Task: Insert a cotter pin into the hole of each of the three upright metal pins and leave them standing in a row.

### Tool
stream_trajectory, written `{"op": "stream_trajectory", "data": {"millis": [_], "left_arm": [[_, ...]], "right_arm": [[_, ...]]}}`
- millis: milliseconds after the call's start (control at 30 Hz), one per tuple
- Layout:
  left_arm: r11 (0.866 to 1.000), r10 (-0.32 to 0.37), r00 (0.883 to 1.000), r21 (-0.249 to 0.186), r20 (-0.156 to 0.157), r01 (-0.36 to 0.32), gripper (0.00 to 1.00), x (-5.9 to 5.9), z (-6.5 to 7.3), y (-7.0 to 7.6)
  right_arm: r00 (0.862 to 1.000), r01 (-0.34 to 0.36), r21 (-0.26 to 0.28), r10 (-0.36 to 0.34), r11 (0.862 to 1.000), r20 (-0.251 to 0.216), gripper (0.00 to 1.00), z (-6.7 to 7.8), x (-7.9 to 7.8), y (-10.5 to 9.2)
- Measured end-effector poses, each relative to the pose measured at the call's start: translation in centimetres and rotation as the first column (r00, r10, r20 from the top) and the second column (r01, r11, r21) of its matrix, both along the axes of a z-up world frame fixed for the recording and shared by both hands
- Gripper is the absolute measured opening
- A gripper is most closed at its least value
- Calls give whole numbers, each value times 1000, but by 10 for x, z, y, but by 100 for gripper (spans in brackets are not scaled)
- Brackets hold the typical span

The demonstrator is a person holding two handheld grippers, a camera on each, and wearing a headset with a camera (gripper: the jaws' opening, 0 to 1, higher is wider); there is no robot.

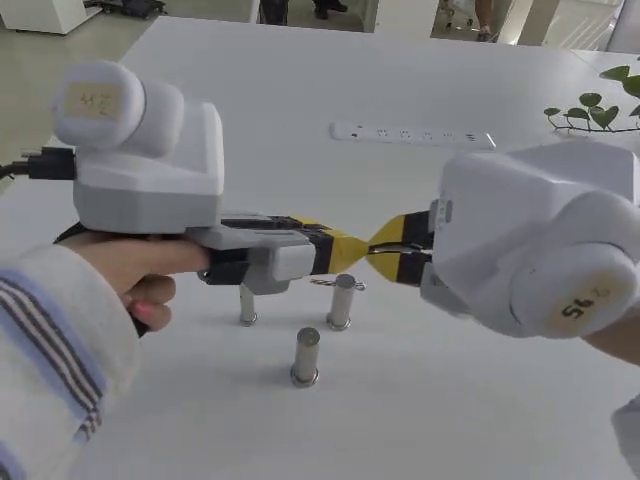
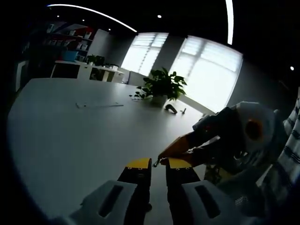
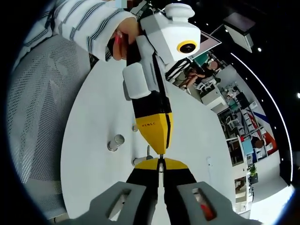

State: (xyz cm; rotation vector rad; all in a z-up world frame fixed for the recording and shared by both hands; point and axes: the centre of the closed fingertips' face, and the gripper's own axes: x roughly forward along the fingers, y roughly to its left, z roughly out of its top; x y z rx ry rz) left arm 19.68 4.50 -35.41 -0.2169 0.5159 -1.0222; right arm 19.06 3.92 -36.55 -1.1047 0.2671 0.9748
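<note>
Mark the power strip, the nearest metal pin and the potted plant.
power strip (image 1: 412,134): head view, middle of its top face.
nearest metal pin (image 1: 305,357): head view, mid shaft.
potted plant (image 2: 161,84): left gripper view, its leaves.

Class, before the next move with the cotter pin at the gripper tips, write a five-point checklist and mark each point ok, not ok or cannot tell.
1. The right gripper holds the cotter pin: ok, thin metal sits at its shut tongs.
2. The left gripper also grips it: cannot tell.
3. All pins upright: ok, the back left pin, back right pin and front pin stand.
4. The back right pin is fitted: ok, a fitted cotter pin crosses its top.
5. Pins in a row: not ok, the front pin stands ahead of the other two.
</note>
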Motion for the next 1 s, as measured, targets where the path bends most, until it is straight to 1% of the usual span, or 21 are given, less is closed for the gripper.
{"op": "stream_trajectory", "data": {"millis": [100,167,367,433,600,700,767,800,1000], "left_arm": [[1000,-2,1000,-8,-8,2,7,-1,1,-1],[1000,-4,1000,5,-6,4,6,-1,-1,0],[1000,-8,1000,9,-8,8,1,-2,-2,-1],[1000,-2,1000,11,-9,2,2,-1,-2,0],[1000,-13,1000,16,-13,13,0,-3,-2,-1],[1000,-12,1000,12,-20,12,0,-4,-2,0],[1000,-21,1000,19,-14,21,0,-5,-2,1],[999,-29,1000,28,-2,29,0,-7,-2,1],[996,-59,998,65,16,58,0,-11,-3,3]], "right_arm": [[1000,-8,4,8,1000,0,0,1,-1,2],[1000,-7,8,7,1000,3,0,3,-1,2],[1000,-6,22,6,1000,4,0,5,-2,4],[1000,-7,19,7,1000,3,0,5,-2,4],[1000,-16,14,16,1000,5,0,5,-2,6],[1000,-16,24,16,1000,-1,0,6,-2,7],[1000,-17,29,17,999,-6,0,5,-3,7],[1000,-18,31,18,999,-7,0,6,-3,8],[1000,-24,41,25,999,-17,0,4,-7,11]]}}
